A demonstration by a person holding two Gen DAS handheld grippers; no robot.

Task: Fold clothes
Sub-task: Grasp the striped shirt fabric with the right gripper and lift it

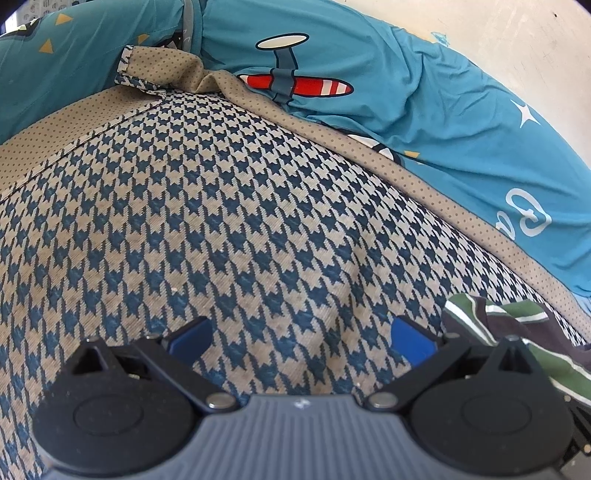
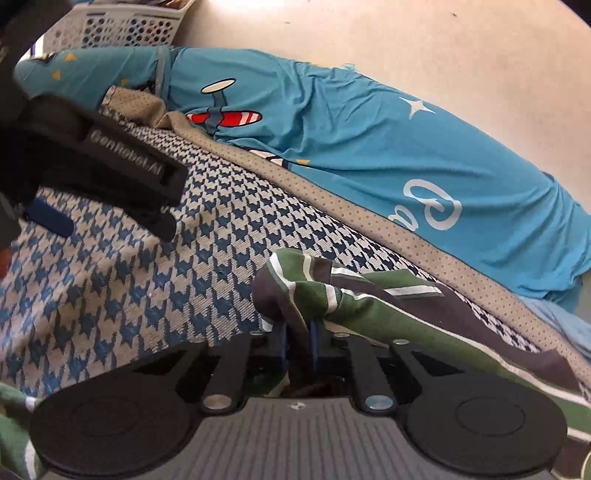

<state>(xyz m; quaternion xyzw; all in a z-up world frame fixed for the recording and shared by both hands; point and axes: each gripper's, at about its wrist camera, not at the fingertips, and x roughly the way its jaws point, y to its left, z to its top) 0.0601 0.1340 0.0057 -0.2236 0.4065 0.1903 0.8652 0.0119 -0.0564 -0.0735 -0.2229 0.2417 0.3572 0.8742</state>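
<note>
A green, dark and white striped garment (image 2: 369, 306) lies bunched on a blue-and-tan houndstooth cloth (image 2: 221, 221). My right gripper (image 2: 297, 338) is shut on a fold of that striped garment, which humps up just past the blue pads. In the left wrist view my left gripper (image 1: 300, 341) stands open low over the houndstooth cloth (image 1: 221, 206), nothing between its blue pads. The striped garment (image 1: 517, 325) shows at its right. The left gripper's black finger (image 2: 125, 162) appears at the upper left of the right wrist view.
A teal shirt with a red plane print (image 1: 406, 110) (image 2: 351, 147) lies beyond the houndstooth cloth's dotted tan border (image 1: 424, 177). Past it is a cream tabletop (image 2: 424, 48). A white perforated laundry basket (image 2: 122, 26) stands at the far left.
</note>
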